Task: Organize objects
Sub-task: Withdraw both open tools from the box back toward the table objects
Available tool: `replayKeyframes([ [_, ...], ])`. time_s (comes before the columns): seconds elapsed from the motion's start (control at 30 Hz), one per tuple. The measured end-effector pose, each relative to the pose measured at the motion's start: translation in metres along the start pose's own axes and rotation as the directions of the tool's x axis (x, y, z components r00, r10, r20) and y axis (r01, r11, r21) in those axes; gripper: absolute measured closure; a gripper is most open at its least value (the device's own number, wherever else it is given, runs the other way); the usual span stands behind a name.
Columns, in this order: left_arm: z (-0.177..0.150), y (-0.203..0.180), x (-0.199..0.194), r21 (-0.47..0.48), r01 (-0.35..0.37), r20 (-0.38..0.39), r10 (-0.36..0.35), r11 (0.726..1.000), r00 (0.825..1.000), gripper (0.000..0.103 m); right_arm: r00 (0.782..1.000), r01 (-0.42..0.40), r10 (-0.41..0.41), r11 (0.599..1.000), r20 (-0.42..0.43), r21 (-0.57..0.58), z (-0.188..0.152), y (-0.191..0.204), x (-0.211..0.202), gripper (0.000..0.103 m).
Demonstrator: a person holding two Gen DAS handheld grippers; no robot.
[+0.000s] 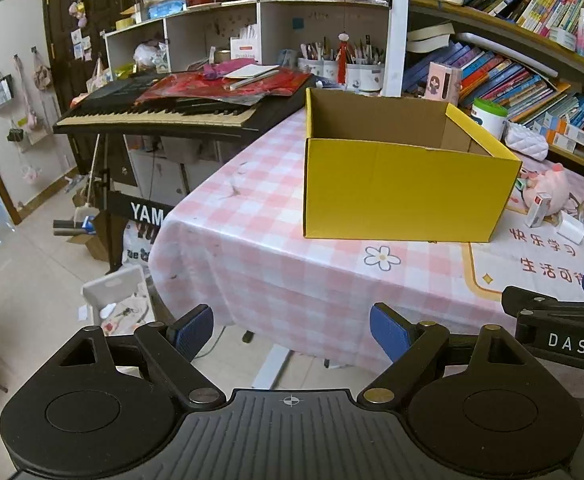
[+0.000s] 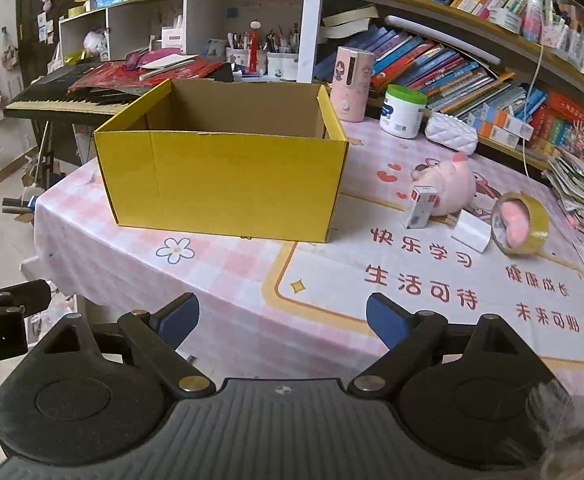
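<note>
Both my grippers, left gripper (image 1: 292, 334) and right gripper (image 2: 282, 320), hung released and empty. The yellow box (image 2: 224, 184) stood open-topped at eleven o'clock, apparently to receive the pink plush (image 2: 449, 184), small carton (image 2: 419, 208) and tape roll (image 2: 519, 224) clustered at two o'clock.
</note>
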State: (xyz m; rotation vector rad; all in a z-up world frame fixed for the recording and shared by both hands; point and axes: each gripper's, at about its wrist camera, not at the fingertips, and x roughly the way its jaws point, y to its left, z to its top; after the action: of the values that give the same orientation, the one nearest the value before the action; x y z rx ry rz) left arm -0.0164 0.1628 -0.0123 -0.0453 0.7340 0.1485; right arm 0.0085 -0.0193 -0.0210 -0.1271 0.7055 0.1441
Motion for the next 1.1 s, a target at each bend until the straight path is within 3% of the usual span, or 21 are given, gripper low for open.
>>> replayKeyframes([
  [0.27,-0.009,-0.004,-0.004,0.039,0.037,-0.012,-0.037,0.999,0.999,0.015,1.000,0.025,-0.025,1.000,-0.002,0.016,-0.014,0.001,-0.013,0.011],
  [0.57,-0.011,-0.029,0.001,0.104,0.129,-0.041,-0.126,0.986,0.991,0.015,0.994,0.103,-0.101,0.992,-0.034,0.070,-0.028,-0.019,-0.023,0.009],
  [1.1,-0.004,-0.095,0.011,0.246,0.297,-0.083,-0.286,0.922,0.955,0.015,0.964,0.265,-0.256,0.948,-0.076,0.175,-0.042,-0.073,-0.037,0.008],
])
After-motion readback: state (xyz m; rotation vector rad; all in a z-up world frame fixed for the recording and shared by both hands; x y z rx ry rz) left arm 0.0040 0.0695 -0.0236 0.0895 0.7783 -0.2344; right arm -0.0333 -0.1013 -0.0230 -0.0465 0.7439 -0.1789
